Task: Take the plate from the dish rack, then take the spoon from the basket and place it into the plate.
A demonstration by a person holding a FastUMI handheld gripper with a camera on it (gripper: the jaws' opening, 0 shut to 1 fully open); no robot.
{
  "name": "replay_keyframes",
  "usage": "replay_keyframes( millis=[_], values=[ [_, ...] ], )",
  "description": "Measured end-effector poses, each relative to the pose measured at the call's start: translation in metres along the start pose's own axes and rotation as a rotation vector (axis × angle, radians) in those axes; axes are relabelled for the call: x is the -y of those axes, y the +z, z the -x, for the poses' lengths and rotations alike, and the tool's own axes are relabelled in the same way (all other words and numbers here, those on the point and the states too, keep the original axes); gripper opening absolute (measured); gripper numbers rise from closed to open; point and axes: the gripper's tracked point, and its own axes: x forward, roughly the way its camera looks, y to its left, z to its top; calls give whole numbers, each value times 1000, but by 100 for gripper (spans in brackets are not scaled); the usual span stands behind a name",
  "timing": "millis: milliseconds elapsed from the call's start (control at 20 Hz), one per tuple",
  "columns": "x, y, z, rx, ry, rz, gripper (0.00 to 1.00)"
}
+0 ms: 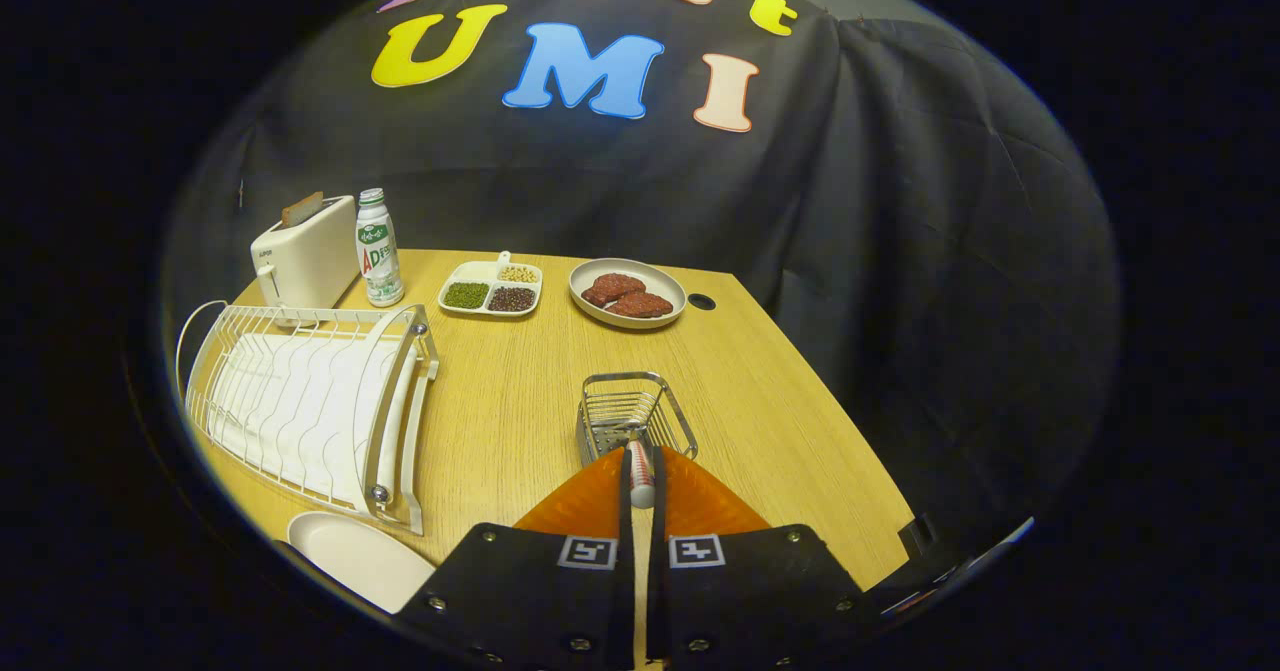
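Spoon handle, pale with a reddish band, sits pinched between the fingers of the hand-held gripper, which are pressed together on it; the bowl end cannot be made out. Wire basket stands just ahead of the fingertips on the counter, and the handle end rises at its near rim, so the spoon looks freshly drawn out or about to be; which, I cannot tell. Plate lies flat on the counter, near and to the left of the hand-held gripper, just in front of the dish rack, which holds no plate in its slots. Judgement: the plate step looks done, and the plate sits low and close so the spoon can be carried a short way left and set down. Far beyond the fingers, well apart from the work: a toaster, a bottle beside it, a divided tray of beans, a dish with two brown patties. Risk: a thin handle gripped near its end may swing or slip in transit.
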Motion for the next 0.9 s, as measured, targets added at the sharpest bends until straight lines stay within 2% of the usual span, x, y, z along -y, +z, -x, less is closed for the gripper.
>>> replay_keyframes(
  millis=[300, 550, 900],
  values=[
    [7, 23, 21, 59, -14, 8, 5],
    [-1, 37, 47, 106, 7, 42, 5],
    [-39, 55, 114, 215, 127, 119, 5]
  ],
)
